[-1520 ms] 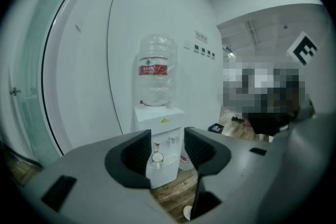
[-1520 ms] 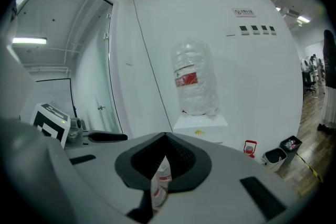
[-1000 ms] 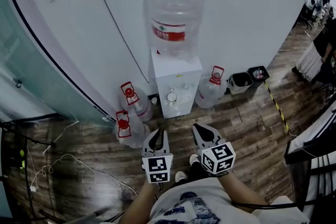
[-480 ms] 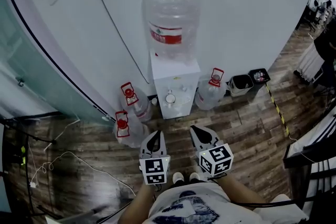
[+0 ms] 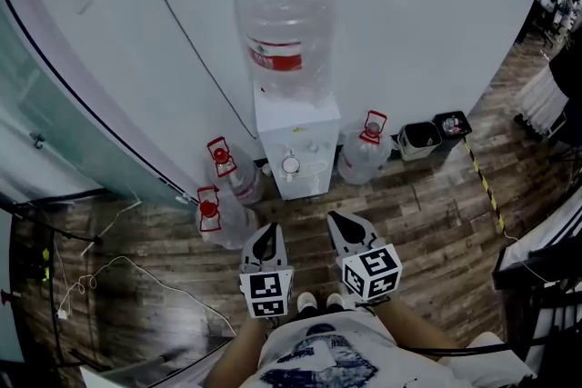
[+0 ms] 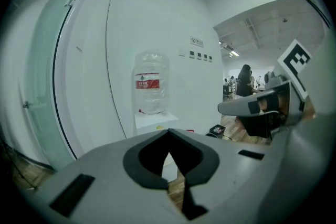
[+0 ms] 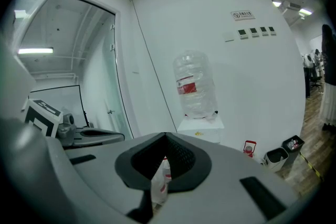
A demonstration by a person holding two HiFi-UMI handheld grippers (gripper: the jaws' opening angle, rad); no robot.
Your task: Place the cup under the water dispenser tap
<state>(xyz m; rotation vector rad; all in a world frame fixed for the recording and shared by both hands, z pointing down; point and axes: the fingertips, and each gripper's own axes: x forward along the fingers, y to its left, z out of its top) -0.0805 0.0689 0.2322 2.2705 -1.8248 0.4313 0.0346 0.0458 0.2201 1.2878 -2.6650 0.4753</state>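
The white water dispenser [image 5: 293,139] stands against the wall with a big clear bottle [image 5: 283,27] on top. A small white cup [image 5: 290,164] sits in its tap recess, below the taps. Both grippers hang close to my body, well back from the dispenser. My left gripper [image 5: 266,241] is shut with nothing between its jaws, and my right gripper [image 5: 345,228] is likewise shut and empty. The left gripper view shows the left gripper [image 6: 168,131] and the dispenser [image 6: 152,123] beyond it. In the right gripper view the right gripper [image 7: 165,135] points left of the dispenser [image 7: 202,131].
Spare water bottles with red caps stand on the wooden floor left [image 5: 229,174] [image 5: 215,218] and right [image 5: 364,152] of the dispenser. Two black bins [image 5: 418,139] sit by the wall at the right. White cables [image 5: 100,277] trail at the left, near a glass partition [image 5: 55,114].
Both grippers have drawn back from the dispenser toward my body. The left jaws, slightly apart a second ago, have come together. The cup stays in the recess.
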